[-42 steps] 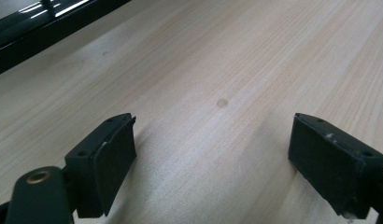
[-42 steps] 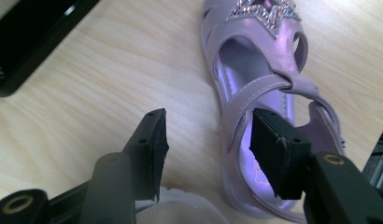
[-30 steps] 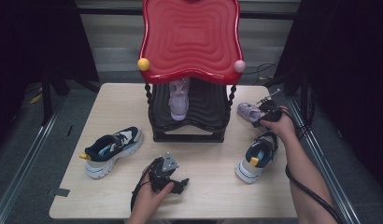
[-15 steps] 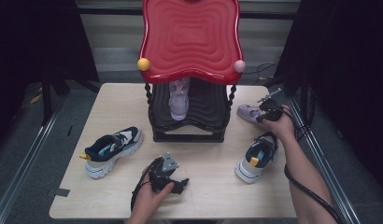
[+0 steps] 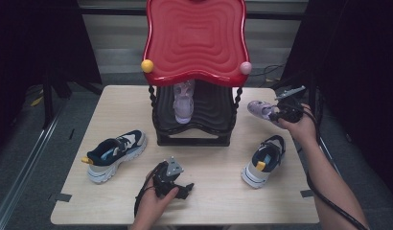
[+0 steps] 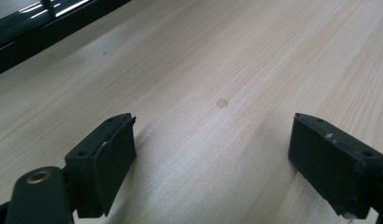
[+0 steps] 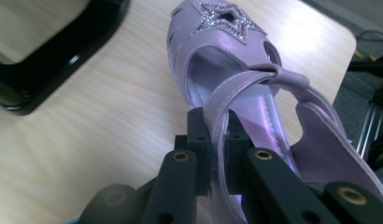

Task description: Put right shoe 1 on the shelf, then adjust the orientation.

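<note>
Left gripper [image 5: 178,188] rests in front of the black rack [image 5: 194,122], jaws spread wide over bare table [image 6: 217,70]. Right gripper [image 7: 217,154], just right of that rack, has just clamped shut on the lilac sandal's [image 7: 227,70] strap. Its own view reveals a glittery star on the toe; from above, the sandal [image 5: 259,109] is half hidden behind the gripper, toe aimed toward the rack, lengthwise across the table.

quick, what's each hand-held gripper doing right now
Left hand-held gripper: open, nothing between its jaws, over the bare table.
Right hand-held gripper: shut on the strap of the purple sandal.
</note>
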Motion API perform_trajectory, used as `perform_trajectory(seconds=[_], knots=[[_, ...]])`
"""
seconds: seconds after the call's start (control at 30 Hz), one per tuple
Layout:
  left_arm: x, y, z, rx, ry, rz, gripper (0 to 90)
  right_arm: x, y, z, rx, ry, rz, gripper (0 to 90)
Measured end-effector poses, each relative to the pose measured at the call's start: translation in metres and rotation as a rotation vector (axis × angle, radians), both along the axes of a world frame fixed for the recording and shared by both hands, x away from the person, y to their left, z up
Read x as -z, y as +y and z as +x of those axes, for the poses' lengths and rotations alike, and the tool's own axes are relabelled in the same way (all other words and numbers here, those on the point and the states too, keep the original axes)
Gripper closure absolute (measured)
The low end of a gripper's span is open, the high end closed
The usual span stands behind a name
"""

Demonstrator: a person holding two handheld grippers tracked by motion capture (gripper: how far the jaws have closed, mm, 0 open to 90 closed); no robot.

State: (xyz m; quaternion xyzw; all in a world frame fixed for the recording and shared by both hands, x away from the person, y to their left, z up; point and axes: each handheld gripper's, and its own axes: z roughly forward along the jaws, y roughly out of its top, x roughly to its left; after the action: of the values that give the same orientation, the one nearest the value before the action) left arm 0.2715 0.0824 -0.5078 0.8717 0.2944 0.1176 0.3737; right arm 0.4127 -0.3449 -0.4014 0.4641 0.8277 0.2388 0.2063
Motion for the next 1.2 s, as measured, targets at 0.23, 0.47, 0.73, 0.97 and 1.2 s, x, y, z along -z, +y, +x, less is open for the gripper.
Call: perform_trajectory(seconds=[0.23,0.47,0.73,0.97,1.2], knots=[[0.0,0.0,0.0,0.001,0.001,0.0,14.4,-0.024,0.004,-0.024,-0.046,-0.036,0.018,85.1],[0.0,0.0,0.0,0.0,0.002,0.001,14.4,-0.041,0.01,-0.052,-0.103,-0.053,0.025,85.0],[0.0,0.0,0.0,0.0,0.003,0.001,14.3,-0.051,0.022,-0.083,-0.176,-0.049,0.02,84.9],[0.0,0.0,0.0,0.0,0.003,0.001,14.4,-0.057,0.032,-0.114,-0.236,-0.061,0.029,84.9],[0.0,0.0,0.0,0.0,0.003,0.002,14.4,-0.06,0.038,-0.141,-0.281,-0.073,0.029,84.6]])
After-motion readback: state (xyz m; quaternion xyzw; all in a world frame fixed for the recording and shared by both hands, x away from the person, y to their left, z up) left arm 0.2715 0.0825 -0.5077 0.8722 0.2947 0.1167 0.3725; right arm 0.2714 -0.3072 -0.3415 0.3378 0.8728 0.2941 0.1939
